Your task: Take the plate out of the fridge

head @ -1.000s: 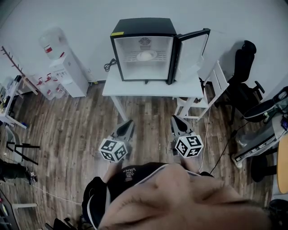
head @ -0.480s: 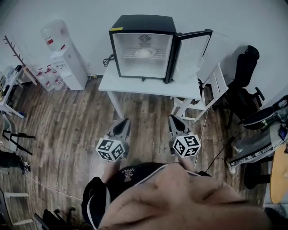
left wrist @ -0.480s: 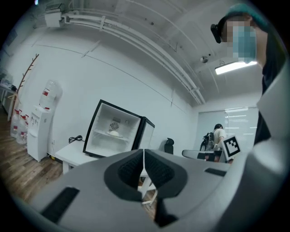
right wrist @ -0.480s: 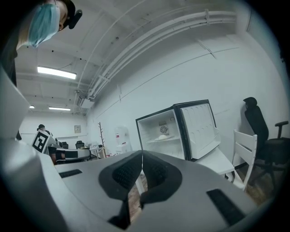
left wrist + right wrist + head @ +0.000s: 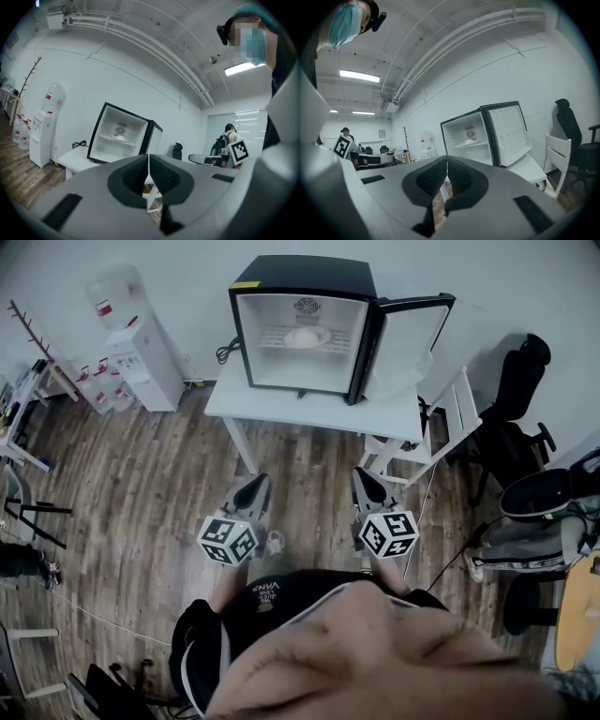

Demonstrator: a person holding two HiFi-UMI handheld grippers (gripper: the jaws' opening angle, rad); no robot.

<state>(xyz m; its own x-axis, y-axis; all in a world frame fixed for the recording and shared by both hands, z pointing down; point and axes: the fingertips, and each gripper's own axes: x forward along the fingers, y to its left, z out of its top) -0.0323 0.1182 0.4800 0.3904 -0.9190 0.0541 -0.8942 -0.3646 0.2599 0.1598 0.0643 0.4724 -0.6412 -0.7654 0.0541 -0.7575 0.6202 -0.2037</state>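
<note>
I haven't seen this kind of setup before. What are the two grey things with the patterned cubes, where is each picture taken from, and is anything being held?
There is no robot here. A person holds a two-jaw gripper in each hand. The head view looks down from a camera on the person's head and shows the left gripper and the right gripper, each carrying a marker cube. The two gripper views come from cameras riding on the grippers, looking along their jaws. Both pairs of jaws are closed and hold nothing. Ahead, a small fridge stands on a white table with its door open, and the plate sits on its shelf.
</note>
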